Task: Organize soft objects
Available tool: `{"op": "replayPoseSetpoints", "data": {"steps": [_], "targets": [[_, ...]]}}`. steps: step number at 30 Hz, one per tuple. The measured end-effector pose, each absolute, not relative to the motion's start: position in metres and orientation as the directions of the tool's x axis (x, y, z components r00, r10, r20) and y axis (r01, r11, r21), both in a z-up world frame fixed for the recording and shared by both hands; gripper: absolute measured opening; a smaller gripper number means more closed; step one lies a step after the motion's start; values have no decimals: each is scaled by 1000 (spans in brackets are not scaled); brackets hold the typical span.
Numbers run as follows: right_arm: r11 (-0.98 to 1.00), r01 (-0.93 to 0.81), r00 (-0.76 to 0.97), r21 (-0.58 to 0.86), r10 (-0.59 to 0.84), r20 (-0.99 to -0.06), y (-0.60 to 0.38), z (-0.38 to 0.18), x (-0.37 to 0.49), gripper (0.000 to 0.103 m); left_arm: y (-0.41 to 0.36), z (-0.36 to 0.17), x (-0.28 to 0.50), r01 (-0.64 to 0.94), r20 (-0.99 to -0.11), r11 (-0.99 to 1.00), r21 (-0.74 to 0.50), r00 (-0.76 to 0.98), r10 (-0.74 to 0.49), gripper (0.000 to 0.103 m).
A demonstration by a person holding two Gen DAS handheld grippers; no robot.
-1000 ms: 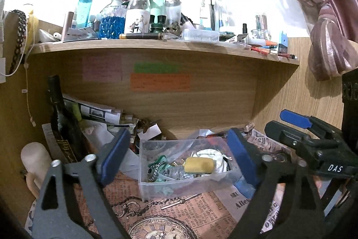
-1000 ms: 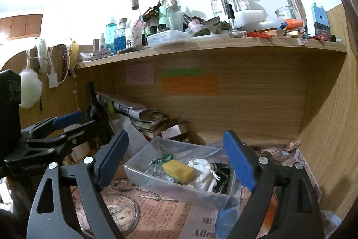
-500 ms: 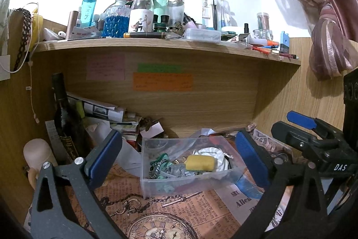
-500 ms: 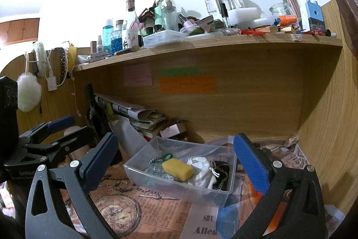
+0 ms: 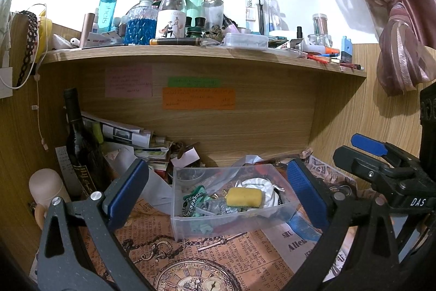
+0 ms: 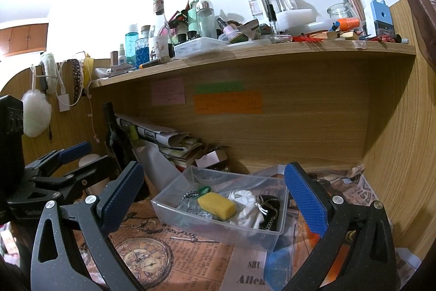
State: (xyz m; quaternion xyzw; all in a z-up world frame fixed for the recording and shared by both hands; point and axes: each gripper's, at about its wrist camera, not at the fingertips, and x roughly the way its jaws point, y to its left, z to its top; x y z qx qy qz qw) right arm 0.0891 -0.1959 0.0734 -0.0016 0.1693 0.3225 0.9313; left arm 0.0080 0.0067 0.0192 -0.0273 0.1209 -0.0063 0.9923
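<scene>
In the left wrist view, the left gripper is hanging with its jaws spread wide and holding nothing, its blue pads flanking a clear bin that is sitting on the bench, which is covered in printed paper. A yellow sponge is lying inside the bin, right of its centre, between the two pads and beyond their tips, touching neither. It is resting against a white cloth, with a green item and a chain to its left in the same bin. The right gripper is showing at the right edge, apart from the bin; from here I cannot tell how its jaws are standing. A dark bottle is standing upright at the left, and a shelf crowded with bottles is running above. In the right wrist view, the right gripper is also spread wide and holding nothing, with the bin lying between and beyond its pads. The sponge is sitting near the bin's middle, tilted, with the cloth just to its right and a dark pouch further right. The left gripper is showing at the left, well apart from the bin, and the bottle is standing behind it.
</scene>
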Motion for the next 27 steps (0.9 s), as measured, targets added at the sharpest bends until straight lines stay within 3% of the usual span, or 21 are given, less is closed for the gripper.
{"op": "replayPoseSetpoints", "data": {"steps": [27], "targets": [[791, -603, 732, 103, 600, -321, -194, 72, 87, 103, 7, 15, 14, 18, -256, 998, -65, 966, -34, 103]]}}
